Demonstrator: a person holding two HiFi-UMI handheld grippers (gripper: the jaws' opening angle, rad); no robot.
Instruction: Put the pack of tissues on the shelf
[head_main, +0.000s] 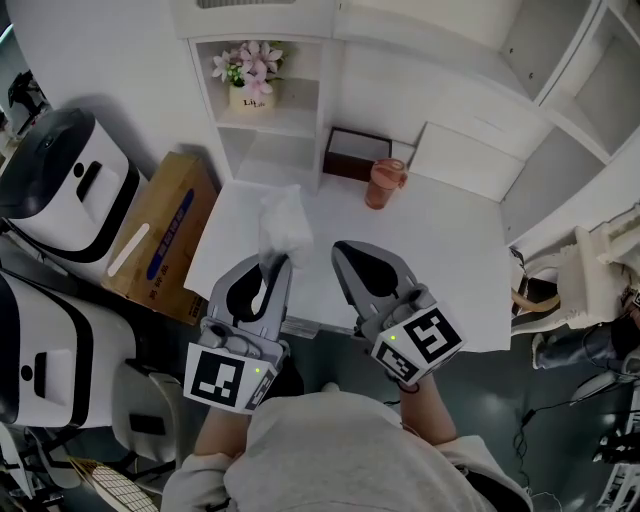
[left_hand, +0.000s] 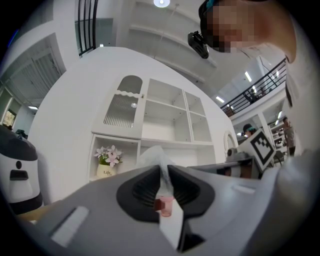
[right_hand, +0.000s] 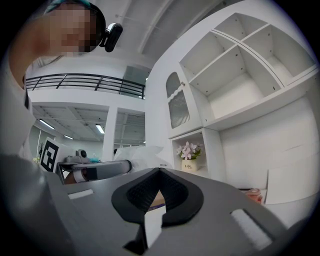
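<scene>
Head view: my left gripper (head_main: 274, 263) has its jaws clamped on a thin wrapper edge of the pack of tissues (head_main: 283, 222), over the surface (head_main: 450, 250), short of the flower pot (head_main: 251, 95) on the shelf (head_main: 285, 125). Right gripper (head_main: 346, 252): jaws together, empty. Risks: wrapper slips from the pinch; pack knocks the flower pot.

I see the white pack of tissues (head_main: 283, 222) in thin, crinkled, faintly glossy film, the left tool (head_main: 272, 265) in matt grey plastic with ribbed black pads, a smooth, matt white counter (head_main: 440, 250), a dull, rough brown cardboard box (head_main: 165, 230) and a translucent pink plastic cup (head_main: 383, 183).
</scene>
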